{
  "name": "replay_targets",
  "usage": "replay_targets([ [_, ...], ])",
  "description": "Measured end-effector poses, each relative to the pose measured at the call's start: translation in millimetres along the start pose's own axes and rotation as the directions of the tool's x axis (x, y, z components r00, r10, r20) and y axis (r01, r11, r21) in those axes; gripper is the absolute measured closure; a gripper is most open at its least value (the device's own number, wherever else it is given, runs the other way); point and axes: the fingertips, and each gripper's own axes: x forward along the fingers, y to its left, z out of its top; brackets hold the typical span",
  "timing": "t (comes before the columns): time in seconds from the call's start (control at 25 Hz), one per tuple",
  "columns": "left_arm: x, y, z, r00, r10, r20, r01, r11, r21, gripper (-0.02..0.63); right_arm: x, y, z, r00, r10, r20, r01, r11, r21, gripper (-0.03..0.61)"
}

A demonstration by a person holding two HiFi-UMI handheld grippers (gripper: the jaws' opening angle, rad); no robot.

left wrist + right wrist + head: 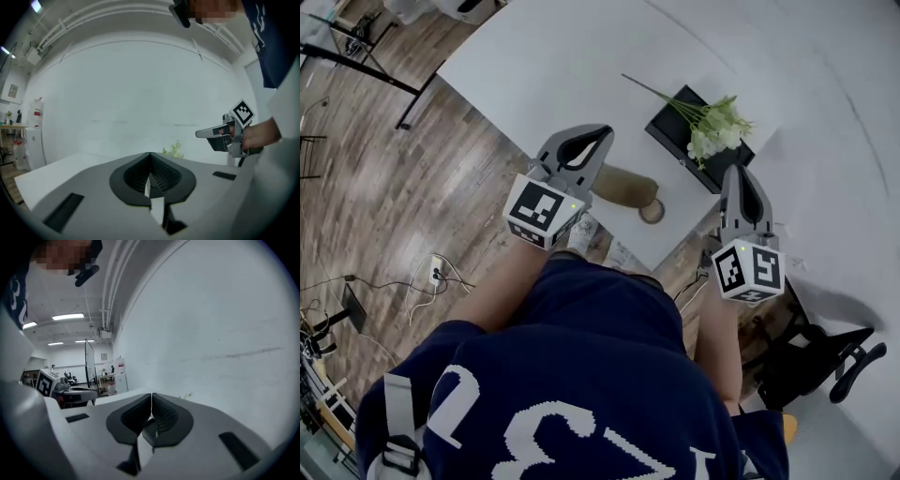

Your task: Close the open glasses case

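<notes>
Head view: white table (581,56) across the top of the picture, wooden floor (422,187) to its left and below.

The black case (668,125) lies flat on the table near the edge closest to us. White flowers (712,127) with long green stems lie across its top. We cannot tell from here whether the lid is up or down.

Left gripper (602,133): held in the air in front of the table edge, pointing toward the table, well apart from the case. In its own view (150,154) the two jaws meet at the tips, closed together with nothing between them. Past them we see the table (70,164), a bit of the flowers (174,149) and a plain white wall (140,93).

Right gripper (739,171): also in the air, its tip near the case's close corner in the head view but not touching it. In its own view (151,394) the jaws are pressed shut and empty.

Each gripper shows in the other's view: the right one (202,133) at the right side, held by a hand (260,136), and the left one (91,391) at the left side.

We also note a navy shirt (581,375) with white print filling the lower head view, a black chair (825,361) at lower right, and cables (431,277) on the floor at left.
</notes>
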Motion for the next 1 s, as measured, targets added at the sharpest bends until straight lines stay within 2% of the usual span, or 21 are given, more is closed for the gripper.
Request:
replay_targets([
  [0.2,-15,17,46,0.995,0.061,0.082,-0.062,0.998,0.006,0.600,-9,17,39,0.997,0.005,0.071,0.003,0.994,-0.112,0.551],
  [0.44,-29,23,82,0.982,0.097,0.161,-0.102,0.995,0.022,0.601,-19,24,70,0.987,0.003,0.159,0.009,0.997,-0.079,0.554],
  [1.0,-38,17,106,0.970,0.086,0.225,-0.097,0.995,0.038,0.601,-28,28,79,0.985,-0.002,0.173,0.016,0.997,-0.081,0.554],
])
